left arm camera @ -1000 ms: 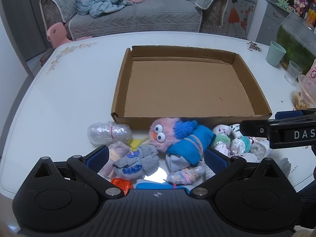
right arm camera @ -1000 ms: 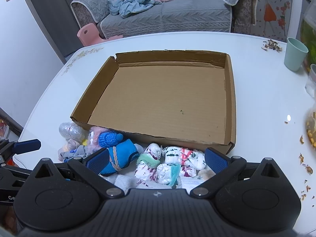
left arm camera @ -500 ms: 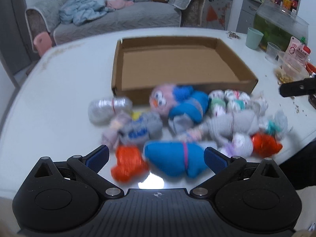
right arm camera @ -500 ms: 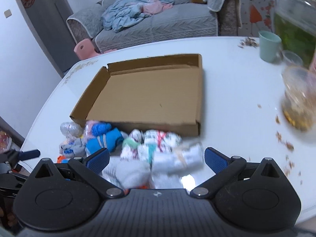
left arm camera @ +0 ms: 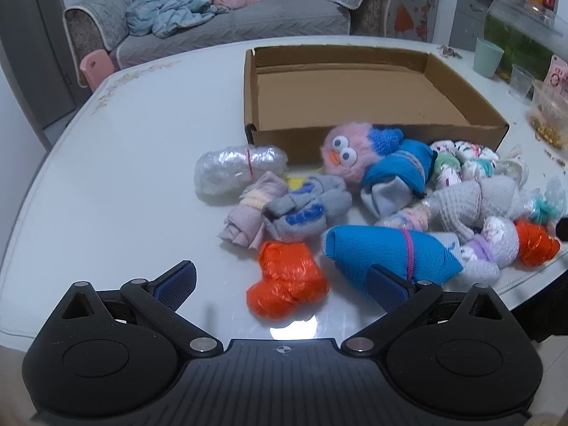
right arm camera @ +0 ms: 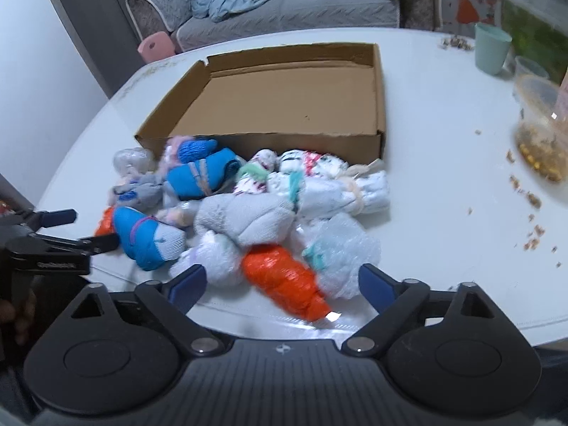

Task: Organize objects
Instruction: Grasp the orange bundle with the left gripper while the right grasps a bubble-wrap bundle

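Observation:
A shallow, empty cardboard box (left arm camera: 355,88) (right arm camera: 284,96) lies on the white table (left arm camera: 124,142). In front of it is a pile of several rolled socks and wrapped bundles: a pink fuzzy one with eyes (left arm camera: 346,152), a blue roll (left arm camera: 390,252) (right arm camera: 145,238), orange wrapped bundles (left arm camera: 287,284) (right arm camera: 284,284), a grey roll (right arm camera: 245,220), a clear-wrapped bundle (left arm camera: 238,170). My left gripper (left arm camera: 280,284) is open, just short of an orange bundle. My right gripper (right arm camera: 282,282) is open, just short of the other orange bundle. The left gripper also shows in the right wrist view (right arm camera: 71,227).
A teal cup (right arm camera: 491,48), a clear cup (left arm camera: 520,81) and a tub of snacks (right arm camera: 539,131) stand at the right, with crumbs (right arm camera: 529,198) scattered near them. A grey sofa (left arm camera: 230,10) and a pink stool (left arm camera: 94,65) stand beyond the table.
Both grippers have pulled back from the pile toward the table's front edge, so more bundles show. The left view has swung left, the right view right. Both stay open.

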{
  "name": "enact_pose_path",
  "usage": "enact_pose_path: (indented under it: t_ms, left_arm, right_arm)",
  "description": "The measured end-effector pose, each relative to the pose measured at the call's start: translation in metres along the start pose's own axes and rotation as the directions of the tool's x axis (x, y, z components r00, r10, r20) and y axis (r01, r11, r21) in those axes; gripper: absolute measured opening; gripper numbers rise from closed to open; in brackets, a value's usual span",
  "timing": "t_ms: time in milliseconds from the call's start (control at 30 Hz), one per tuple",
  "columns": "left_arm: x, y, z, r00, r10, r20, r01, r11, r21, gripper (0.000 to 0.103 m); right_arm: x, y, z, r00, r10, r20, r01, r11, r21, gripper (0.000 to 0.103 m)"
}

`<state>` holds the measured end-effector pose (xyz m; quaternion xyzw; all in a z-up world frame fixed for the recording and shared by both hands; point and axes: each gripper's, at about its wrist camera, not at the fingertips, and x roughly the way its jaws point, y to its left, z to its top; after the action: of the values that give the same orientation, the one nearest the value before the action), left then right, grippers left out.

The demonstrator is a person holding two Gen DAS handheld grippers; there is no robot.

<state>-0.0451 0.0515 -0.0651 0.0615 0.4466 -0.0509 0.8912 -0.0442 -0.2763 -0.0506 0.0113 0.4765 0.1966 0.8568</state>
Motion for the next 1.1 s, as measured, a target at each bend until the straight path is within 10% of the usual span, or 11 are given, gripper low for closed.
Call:
enact_pose_path:
  t_ms: [600,1000,1100]
  left_arm:
    - [0.01,0.016,0.003,0.997,-0.079,-0.015,0.078,0.996,-0.041,0.102]
    - [0.025,0.023,0.005,0.992,-0.104,-0.073,0.098,0.992,-0.081,0.102]
    - [0.028,0.024,0.005,0.988,-0.123,-0.098,0.116,0.99,-0.074,0.087]
  right_arm:
    - [0.04,-0.025,0.011,0.995,-0.025,-0.096,0.031,0.998,0.06,0.046]
    - [0.036,-0.031,0.012,0.994,-0.035,-0.1,0.041,0.997,0.065,0.038]
    - [0.035,-0.036,0.014,0.995,-0.034,-0.096,0.042,0.996,0.076,0.038]
